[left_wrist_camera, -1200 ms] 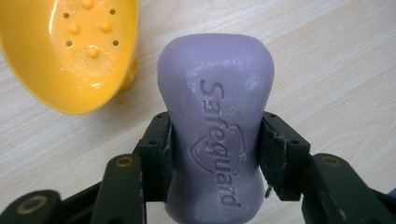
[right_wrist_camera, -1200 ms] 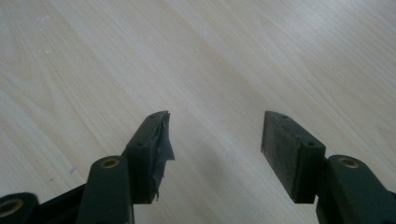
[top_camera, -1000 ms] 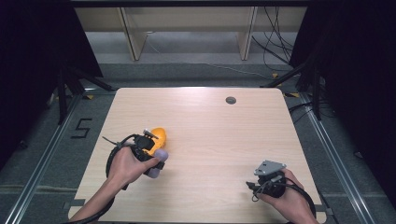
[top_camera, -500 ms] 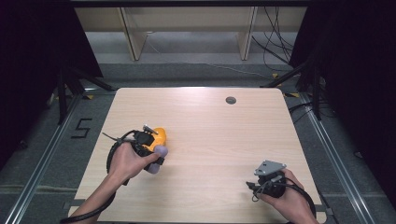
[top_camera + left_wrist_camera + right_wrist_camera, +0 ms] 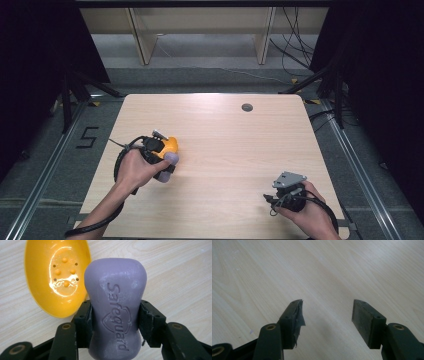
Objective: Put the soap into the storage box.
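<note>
A purple soap bar (image 5: 115, 302) stamped "Safeguard" is clamped between the black jaws of my left gripper (image 5: 115, 316). Just beyond it lies an orange oval soap dish (image 5: 56, 275) with small bumps and holes, resting on the wood. From above, my left gripper (image 5: 167, 161) sits at the table's left with the soap bar (image 5: 169, 159) next to the soap dish (image 5: 171, 145). Near the front right corner my right gripper (image 5: 272, 197) is held low over bare wood. Its jaws stand apart around nothing, as my right gripper (image 5: 327, 312) shows in its own view.
The wooden table (image 5: 230, 135) has a round dark cable hole (image 5: 247, 107) near its far edge. Metal rails run along the floor on both sides, and cables trail behind the table at the right.
My left hand has shifted slightly toward the table's near edge with the soap in the jaws. The right gripper has stayed put.
</note>
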